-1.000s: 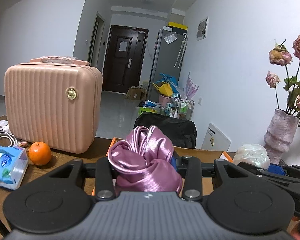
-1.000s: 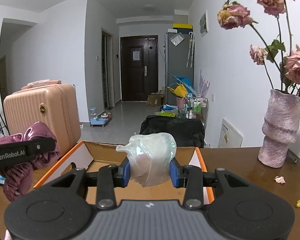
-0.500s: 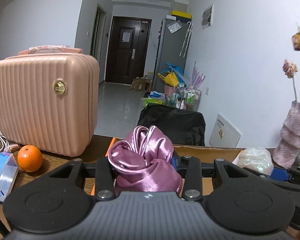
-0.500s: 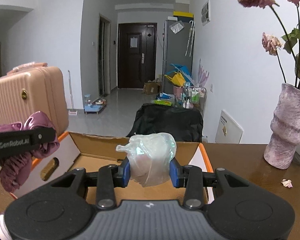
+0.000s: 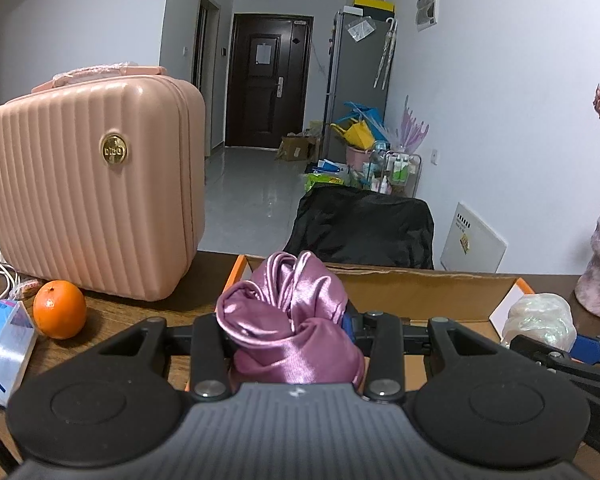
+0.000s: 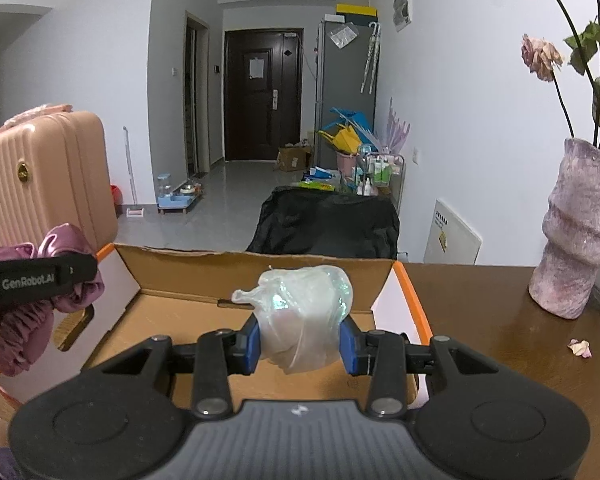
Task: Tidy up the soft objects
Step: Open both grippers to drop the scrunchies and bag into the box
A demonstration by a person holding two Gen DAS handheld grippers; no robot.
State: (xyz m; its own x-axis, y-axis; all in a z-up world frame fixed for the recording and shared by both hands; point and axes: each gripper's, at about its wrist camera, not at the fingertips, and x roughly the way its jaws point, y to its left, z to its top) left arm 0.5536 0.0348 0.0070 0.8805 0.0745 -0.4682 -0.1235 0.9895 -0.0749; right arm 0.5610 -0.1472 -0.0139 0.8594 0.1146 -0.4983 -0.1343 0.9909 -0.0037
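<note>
My left gripper (image 5: 290, 332) is shut on a crumpled purple satin cloth (image 5: 288, 320), held above the left end of an open cardboard box (image 5: 420, 284) with orange edges. In the right wrist view the same cloth (image 6: 24, 320) hangs from the left gripper's finger (image 6: 36, 276) over the box's left wall. My right gripper (image 6: 300, 340) is shut on a clear, whitish plastic bundle (image 6: 304, 312), held over the inside of the box (image 6: 180, 320). From the left wrist view that bundle (image 5: 540, 316) shows at the box's right end.
A pink ribbed case (image 5: 96, 188) stands on the brown table left of the box, with an orange (image 5: 60, 310) and a tissue pack (image 5: 0, 344) in front. A purple vase (image 6: 576, 232) with dried roses stands right of the box. Petals (image 6: 579, 347) lie on the table.
Both grippers have moved forward and down toward the box with their loads still held. The box looks larger and its inside shows more. The vase and flowers have slid toward the right edge.
</note>
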